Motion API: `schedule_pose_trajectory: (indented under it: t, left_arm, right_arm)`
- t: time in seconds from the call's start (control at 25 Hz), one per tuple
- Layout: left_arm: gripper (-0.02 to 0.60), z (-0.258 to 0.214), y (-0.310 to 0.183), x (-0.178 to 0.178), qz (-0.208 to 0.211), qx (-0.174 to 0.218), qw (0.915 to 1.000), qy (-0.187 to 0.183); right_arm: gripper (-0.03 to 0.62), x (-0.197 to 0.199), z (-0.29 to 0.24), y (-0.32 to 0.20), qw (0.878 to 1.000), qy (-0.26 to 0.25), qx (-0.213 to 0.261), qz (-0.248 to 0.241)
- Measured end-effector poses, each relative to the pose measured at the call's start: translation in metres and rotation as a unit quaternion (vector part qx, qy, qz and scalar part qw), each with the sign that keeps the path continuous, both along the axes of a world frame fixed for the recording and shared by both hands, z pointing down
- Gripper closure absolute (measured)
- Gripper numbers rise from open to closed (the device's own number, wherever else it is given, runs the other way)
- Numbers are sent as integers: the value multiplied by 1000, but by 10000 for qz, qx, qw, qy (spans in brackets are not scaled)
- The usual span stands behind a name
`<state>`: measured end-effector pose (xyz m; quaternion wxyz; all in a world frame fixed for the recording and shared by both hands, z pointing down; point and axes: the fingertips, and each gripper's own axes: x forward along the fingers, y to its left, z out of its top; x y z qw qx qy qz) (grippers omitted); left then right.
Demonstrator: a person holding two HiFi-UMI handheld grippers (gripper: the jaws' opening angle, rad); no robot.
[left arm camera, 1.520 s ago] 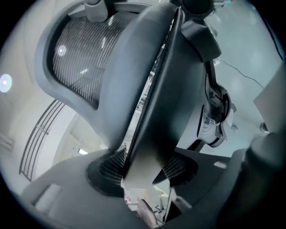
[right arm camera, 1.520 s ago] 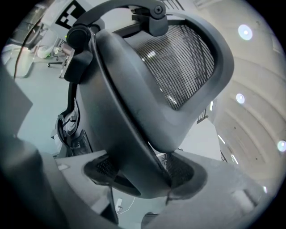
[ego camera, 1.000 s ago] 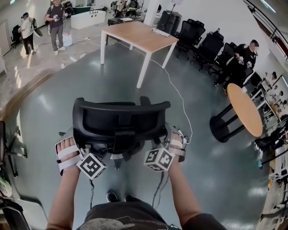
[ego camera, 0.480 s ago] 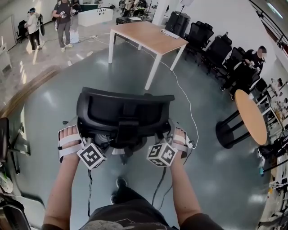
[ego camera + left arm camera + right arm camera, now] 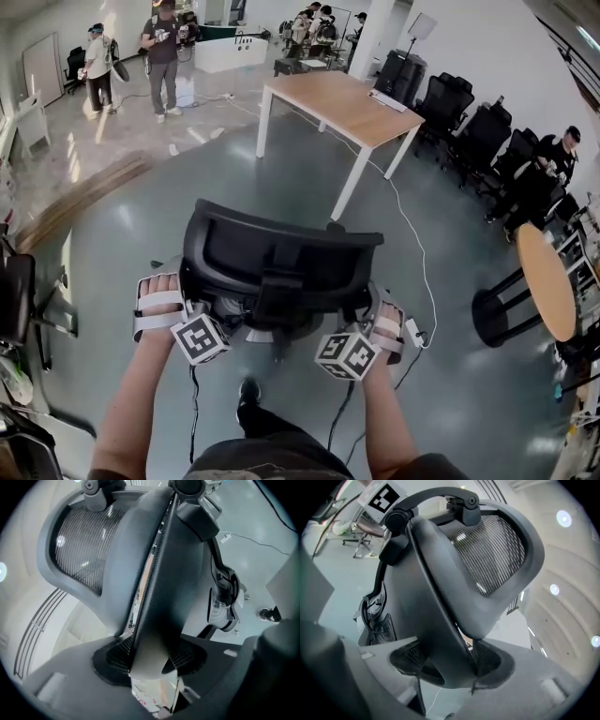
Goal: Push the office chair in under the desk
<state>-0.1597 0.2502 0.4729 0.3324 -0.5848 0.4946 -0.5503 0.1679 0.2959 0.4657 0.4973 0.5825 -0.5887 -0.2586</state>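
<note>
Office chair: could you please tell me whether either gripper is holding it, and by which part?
Both hold the office chair by its backrest: left gripper on the left edge, right gripper, jaws just closing further, on the right edge.

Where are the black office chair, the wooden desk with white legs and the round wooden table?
black office chair (image 5: 281, 251): head view, on its backrest.
wooden desk with white legs (image 5: 342, 105): head view, bare top.
round wooden table (image 5: 546, 281): head view, its top.
</note>
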Motion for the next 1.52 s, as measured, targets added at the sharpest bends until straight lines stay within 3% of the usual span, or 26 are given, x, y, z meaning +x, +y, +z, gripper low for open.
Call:
schedule_pose_trajectory:
  t: [0.56, 0.88, 1.28, 1.52]
  left_arm:
    - [342, -1, -152, -14, 270, 13, 9996, -29]
    - [344, 4, -214, -24, 344, 17, 9994, -63]
    - [337, 4, -304, -33, 815, 229, 9964, -46]
    - [336, 8, -370, -35, 1179, 159, 9929, 0]
  right_arm:
    - [330, -17, -2, -136, 9998, -49, -15, 212]
    - [330, -28, 3, -197, 9997, -49, 7, 236]
    - [331, -44, 4, -256, 9980, -40, 68, 635]
    - [330, -53, 2, -301, 9945, -4, 95, 1039]
